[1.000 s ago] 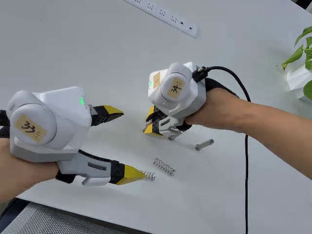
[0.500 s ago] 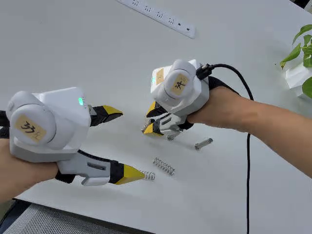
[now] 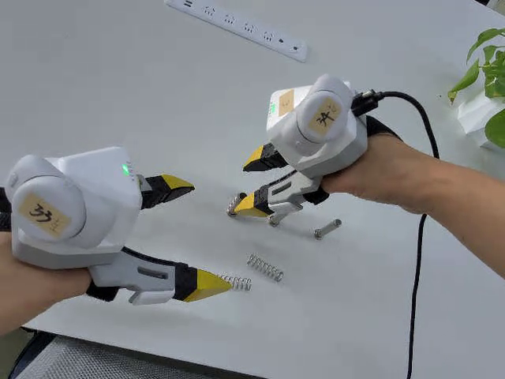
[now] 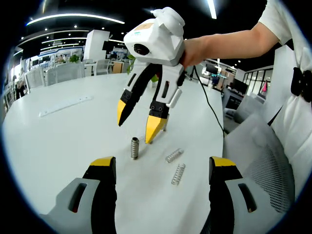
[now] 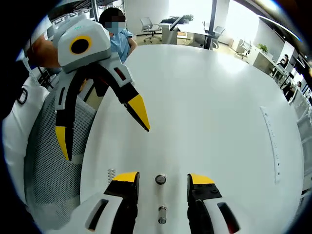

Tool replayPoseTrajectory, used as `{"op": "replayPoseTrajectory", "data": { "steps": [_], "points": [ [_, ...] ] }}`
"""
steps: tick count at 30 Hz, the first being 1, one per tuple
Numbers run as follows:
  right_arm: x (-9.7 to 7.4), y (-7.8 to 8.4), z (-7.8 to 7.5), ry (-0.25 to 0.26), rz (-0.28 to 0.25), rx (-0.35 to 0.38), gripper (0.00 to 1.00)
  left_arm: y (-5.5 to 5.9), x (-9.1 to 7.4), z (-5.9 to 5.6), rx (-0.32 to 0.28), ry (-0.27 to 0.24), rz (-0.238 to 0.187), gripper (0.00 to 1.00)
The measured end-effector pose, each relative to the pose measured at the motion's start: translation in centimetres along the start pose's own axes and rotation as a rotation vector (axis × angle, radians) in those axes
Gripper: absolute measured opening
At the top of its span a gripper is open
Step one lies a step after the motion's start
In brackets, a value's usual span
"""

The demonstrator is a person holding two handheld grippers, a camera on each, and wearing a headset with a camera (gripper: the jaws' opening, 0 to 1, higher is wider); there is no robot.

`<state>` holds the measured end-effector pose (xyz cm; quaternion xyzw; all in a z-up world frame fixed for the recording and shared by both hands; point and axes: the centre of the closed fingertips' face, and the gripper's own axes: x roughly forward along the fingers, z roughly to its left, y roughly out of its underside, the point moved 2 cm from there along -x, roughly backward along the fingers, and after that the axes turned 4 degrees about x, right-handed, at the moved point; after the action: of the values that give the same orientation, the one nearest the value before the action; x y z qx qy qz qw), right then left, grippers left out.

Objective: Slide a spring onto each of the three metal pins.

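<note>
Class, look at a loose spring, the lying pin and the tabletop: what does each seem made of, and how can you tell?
Loose spring: probably bare steel wire, thin silvery-grey coils. Lying pin: seemingly solid metal, smooth with a grey sheen. Tabletop: white and smooth with a soft sheen; laminate or painted board, the look leaves it open.

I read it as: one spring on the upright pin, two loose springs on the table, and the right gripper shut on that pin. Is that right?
Not quite. The right gripper is open, with its jaws spread apart rather than clamped on the upright pin, as the left gripper view shows. The rest holds: that pin carries a spring, and two loose springs lie on the table.
</note>
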<state>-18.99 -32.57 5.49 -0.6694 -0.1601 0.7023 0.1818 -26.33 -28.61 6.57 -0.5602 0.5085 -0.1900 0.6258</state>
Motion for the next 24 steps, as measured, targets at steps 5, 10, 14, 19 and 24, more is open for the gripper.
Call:
{"op": "replayPoseTrajectory", "data": {
  "steps": [5,10,14,19,24],
  "points": [
    [-1.8,-0.1,0.6,0.02,-0.082,0.04,0.46,-0.1,-0.1,-0.2,0.016,0.002,0.013,0.76],
    [-3.2,0.9,1.0,0.042,-0.137,0.069,0.56,-0.1,-0.2,-0.3,0.028,0.004,0.029,0.76],
    [-4.2,2.0,1.4,0.058,-0.171,0.092,0.62,-0.1,-0.2,-0.4,0.041,0.003,0.045,0.75],
    [-5.4,3.2,2.0,0.07,-0.232,0.12,0.69,0.0,-0.2,-0.6,0.058,0.006,0.069,0.75],
    [-6.5,4.6,2.6,0.075,-0.281,0.145,0.76,0.0,0.0,-0.7,0.075,0.007,0.091,0.73]
  ]
}}
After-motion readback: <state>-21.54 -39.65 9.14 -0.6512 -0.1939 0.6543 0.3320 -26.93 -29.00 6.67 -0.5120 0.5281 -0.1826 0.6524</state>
